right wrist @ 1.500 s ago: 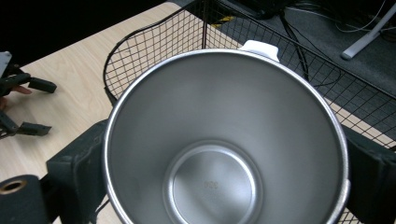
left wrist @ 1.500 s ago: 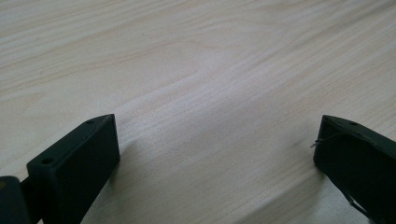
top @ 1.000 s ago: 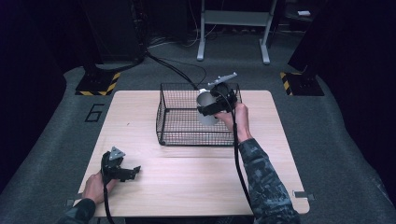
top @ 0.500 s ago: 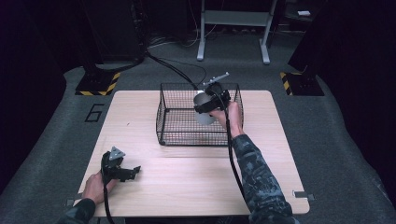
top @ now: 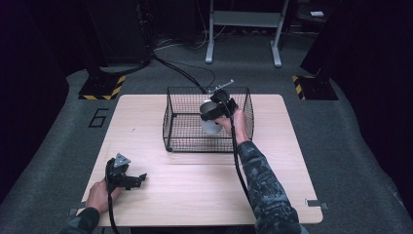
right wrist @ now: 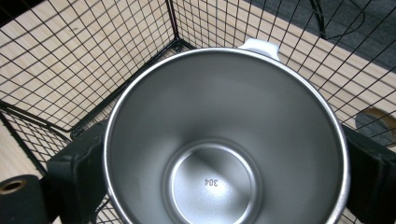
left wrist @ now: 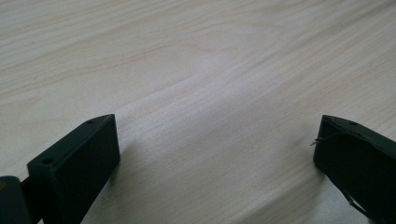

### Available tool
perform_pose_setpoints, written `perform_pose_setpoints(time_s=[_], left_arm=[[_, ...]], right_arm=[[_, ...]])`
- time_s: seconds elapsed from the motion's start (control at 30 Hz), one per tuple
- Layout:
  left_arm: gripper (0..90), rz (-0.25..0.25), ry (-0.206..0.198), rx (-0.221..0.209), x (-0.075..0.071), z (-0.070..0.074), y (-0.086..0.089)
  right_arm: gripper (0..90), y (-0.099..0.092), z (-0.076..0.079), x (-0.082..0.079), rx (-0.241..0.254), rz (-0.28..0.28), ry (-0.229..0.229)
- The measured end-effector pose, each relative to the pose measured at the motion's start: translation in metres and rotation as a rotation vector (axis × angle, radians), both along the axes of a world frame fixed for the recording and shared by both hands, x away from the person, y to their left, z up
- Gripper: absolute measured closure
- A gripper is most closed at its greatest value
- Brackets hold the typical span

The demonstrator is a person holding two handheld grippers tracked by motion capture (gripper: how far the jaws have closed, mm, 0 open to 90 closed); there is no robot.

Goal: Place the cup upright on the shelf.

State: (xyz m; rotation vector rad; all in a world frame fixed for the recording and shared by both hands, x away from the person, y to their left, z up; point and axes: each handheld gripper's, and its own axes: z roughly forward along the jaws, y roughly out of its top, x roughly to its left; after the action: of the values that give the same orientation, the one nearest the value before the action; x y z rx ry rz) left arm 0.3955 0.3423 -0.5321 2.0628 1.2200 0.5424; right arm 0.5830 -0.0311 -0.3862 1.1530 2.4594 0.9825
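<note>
You have one black wire basket [top: 178,124] at the far middle of the one wooden table [top: 204,190]. One steel cup [right wrist: 224,140] sits in it, and you hold two grippers: one at the basket [top: 216,111], one near left [top: 127,178].

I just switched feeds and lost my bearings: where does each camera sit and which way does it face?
High view: above the person's side, looking forward and down on the table; both forearms, the left tongs and right tongs at the wire basket.
Left gripper view: rides the left tongs, facing bare tabletop between open jaws.
Right gripper view: rides the right tongs, looking into the steel cup it grips, inside the basket.
Shared: the high and right gripper views both show cup and basket.
</note>
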Motion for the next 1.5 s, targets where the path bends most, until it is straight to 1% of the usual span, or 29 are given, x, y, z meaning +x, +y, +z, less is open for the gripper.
perform_pose_setpoints(time_s=[0.1, 0.17, 0.23, 0.3, 0.33, 0.37, 0.4, 0.43, 0.47, 0.5, 0.53, 0.6, 0.63, 0.67, 0.7, 0.73, 0.77, 0.8, 0.97, 1.0, 1.07, 1.27, 1.33, 1.37, 1.5], left_arm=[[0.4, 0.000, 0.000, 0.000, 0.000, 0.000, 0.000], [0.4, 0.000, 0.000, 0.000, 0.000, 0.000, 0.000], [0.4, 0.000, 0.000, 0.000, 0.000, 0.000, 0.000], [0.4, 0.002, 0.000, -0.001, 0.000, 0.000, 0.000], [0.4, -0.001, 0.000, 0.001, 0.000, 0.000, 0.000], [0.4, 0.001, -0.001, 0.001, 0.000, 0.000, 0.000], [0.4, 0.001, -0.002, 0.001, 0.000, 0.000, 0.000], [0.4, 0.001, -0.001, 0.000, 0.000, 0.000, 0.000], [0.4, -0.009, 0.004, 0.013, 0.000, 0.001, 0.001], [0.4, -0.010, 0.005, 0.013, 0.000, 0.001, 0.001], [0.4, -0.011, 0.006, 0.013, 0.000, 0.001, 0.001], [0.4, -0.013, 0.007, 0.016, 0.000, 0.001, 0.001], [0.4, -0.008, 0.004, 0.013, 0.000, 0.001, 0.001], [0.4, -0.008, 0.004, 0.014, 0.000, 0.001, 0.001], [0.4, -0.010, 0.005, 0.012, 0.000, 0.001, 0.001], [0.4, -0.009, 0.004, 0.010, 0.000, 0.001, 0.001], [0.4, -0.008, 0.005, 0.012, 0.000, 0.001, 0.001], [0.4, -0.009, 0.004, 0.014, 0.000, 0.001, 0.001], [0.4, -0.010, 0.005, 0.013, 0.000, 0.001, 0.001], [0.4, -0.007, 0.004, 0.011, 0.000, 0.001, 0.001], [0.4, -0.009, 0.004, 0.015, 0.000, 0.001, 0.001], [0.4, -0.010, 0.005, 0.011, 0.000, 0.001, 0.001], [0.4, -0.006, 0.003, 0.005, 0.000, 0.000, 0.000], [0.4, -0.009, 0.005, 0.009, 0.000, 0.001, 0.001], [0.4, -0.012, 0.006, 0.015, 0.000, 0.001, 0.001]], right_arm=[[5.9, 0.002, -0.004, 0.003, 0.005, -0.006, 0.010], [5.9, 0.002, -0.007, 0.004, -0.008, -0.003, 0.017], [5.9, 0.004, -0.010, 0.006, -0.004, -0.013, 0.023], [5.9, 0.006, -0.013, 0.007, -0.006, -0.015, 0.037], [5.9, 0.007, -0.015, 0.008, -0.006, -0.011, 0.036], [5.9, 0.008, -0.017, 0.009, -0.008, -0.015, 0.040], [5.9, 0.009, -0.018, 0.008, -0.005, -0.027, 0.054], [5.9, 0.009, -0.019, 0.010, -0.018, -0.009, 0.046], [5.9, 0.010, -0.021, 0.010, -0.021, -0.008, 0.053], [5.9, 0.010, -0.022, 0.011, -0.027, -0.001, 0.052], [5.9, 0.012, -0.023, 0.010, -0.015, -0.021, 0.067], [5.9, 0.013, -0.026, 0.012, -0.022, -0.011, 0.067], [5.9, 0.014, -0.028, 0.012, -0.024, -0.012, 0.075], [5.9, 0.014, -0.029, 0.013, -0.027, -0.003, 0.061], [5.9, 0.015, -0.031, 0.014, -0.026, -0.005, 0.064], [5.9, 0.016, -0.032, 0.014, -0.020, -0.014, 0.072], [5.9, 0.017, -0.032, 0.013, -0.022, -0.021, 0.091], [5.9, 0.017, -0.034, 0.014, -0.026, -0.012, 0.086], [5.9, 0.019, -0.037, 0.015, -0.033, -0.012, 0.094], [5.9, 0.019, -0.038, 0.015, -0.027, -0.018, 0.095], [5.9, 0.019, -0.039, 0.015, -0.035, -0.011, 0.095], [5.9, 0.019, -0.039, 0.015, -0.029, -0.020, 0.098], [5.8, 0.018, -0.040, 0.014, -0.035, -0.011, 0.099], [5.8, 0.017, -0.040, 0.014, -0.042, -0.003, 0.093], [5.8, 0.015, -0.041, 0.012, -0.042, -0.001, 0.100]])
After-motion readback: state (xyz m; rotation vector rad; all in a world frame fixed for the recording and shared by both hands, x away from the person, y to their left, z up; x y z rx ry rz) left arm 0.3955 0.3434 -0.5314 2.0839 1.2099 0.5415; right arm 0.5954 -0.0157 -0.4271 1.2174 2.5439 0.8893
